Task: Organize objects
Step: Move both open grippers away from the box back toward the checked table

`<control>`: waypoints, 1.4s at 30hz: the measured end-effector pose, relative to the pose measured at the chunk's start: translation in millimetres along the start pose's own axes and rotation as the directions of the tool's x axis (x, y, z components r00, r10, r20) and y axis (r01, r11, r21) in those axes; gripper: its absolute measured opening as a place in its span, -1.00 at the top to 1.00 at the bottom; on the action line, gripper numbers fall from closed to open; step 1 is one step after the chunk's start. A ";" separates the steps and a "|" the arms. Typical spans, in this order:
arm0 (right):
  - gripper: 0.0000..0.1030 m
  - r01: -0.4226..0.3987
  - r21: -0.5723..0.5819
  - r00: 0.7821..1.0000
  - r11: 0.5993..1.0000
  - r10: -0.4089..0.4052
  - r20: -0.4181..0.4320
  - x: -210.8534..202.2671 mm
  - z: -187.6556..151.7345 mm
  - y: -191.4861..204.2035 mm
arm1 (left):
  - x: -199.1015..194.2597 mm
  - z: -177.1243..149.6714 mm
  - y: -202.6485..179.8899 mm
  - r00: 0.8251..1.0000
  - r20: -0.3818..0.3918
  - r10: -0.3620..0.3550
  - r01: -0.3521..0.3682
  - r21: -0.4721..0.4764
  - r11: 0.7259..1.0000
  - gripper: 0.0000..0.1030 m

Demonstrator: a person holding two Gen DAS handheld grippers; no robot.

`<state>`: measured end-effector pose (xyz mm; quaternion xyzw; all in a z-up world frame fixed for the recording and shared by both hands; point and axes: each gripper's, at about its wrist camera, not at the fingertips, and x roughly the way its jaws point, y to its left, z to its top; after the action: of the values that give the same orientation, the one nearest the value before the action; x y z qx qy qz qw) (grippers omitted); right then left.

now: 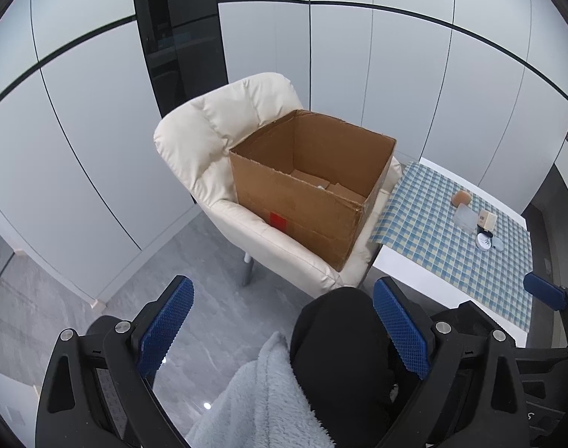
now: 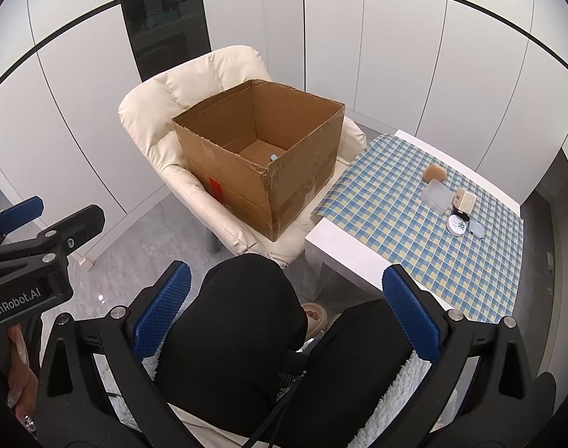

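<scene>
Left wrist view first: the left gripper (image 1: pixel 284 321) hangs low with its blue pads spread wide and nothing between them, just the person's dark knee (image 1: pixel 340 336) behind. Up at twelve o'clock sits the open cardboard box (image 1: pixel 302 201) on a cream armchair (image 1: pixel 209 142). Out at two o'clock, on the checked tablecloth (image 1: pixel 452 242), is the little cluster to be tidied: a brown puff (image 1: pixel 461 198), a clear flat case (image 1: pixel 466 218), a small beige carton (image 1: pixel 487 220) and a round white tin (image 1: pixel 484 241).

Over to the right wrist view: the right gripper (image 2: pixel 287 310) is also spread and empty, held above the lap. The same cluster lies at two o'clock, with the brown puff (image 2: pixel 434 173) farthest and the white tin (image 2: pixel 457 225) nearest, well apart from the fingers. The box (image 2: pixel 257 186) waits at twelve; something small and pale blue (image 2: pixel 273 157) lies on its floor.

These look light. The puff should squash softly, so pinch it across the middle. The tin and case look smooth and could slip; take them by opposite edges. The carton looks stiff enough to grip flat-sided.
</scene>
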<state>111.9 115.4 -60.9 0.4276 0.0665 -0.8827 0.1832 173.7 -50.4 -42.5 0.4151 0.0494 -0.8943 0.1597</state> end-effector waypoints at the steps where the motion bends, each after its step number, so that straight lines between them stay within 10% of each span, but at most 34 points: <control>1: -1.00 0.001 0.003 1.000 1.000 -0.001 -0.001 0.0 -0.1 -0.7 | -0.6 0.5 -0.8 1.000 0.003 -0.005 0.005 0.003 1.000 -0.88; 24: -1.00 0.120 0.161 0.993 0.980 -0.119 -0.013 -16.7 -21.1 -71.0 | 8.4 10.1 -65.1 0.993 0.002 -0.121 0.119 0.143 0.983 -0.88; 42: -1.00 0.263 0.324 0.964 0.909 -0.264 -0.044 -44.4 -53.8 -132.8 | 9.6 8.6 -145.5 0.962 -0.037 -0.270 0.269 0.302 0.915 -0.88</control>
<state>125.8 264.6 -65.2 0.4388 -0.0236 -0.8982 -0.0109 114.1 82.7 -50.6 0.4216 -0.0324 -0.9057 -0.0307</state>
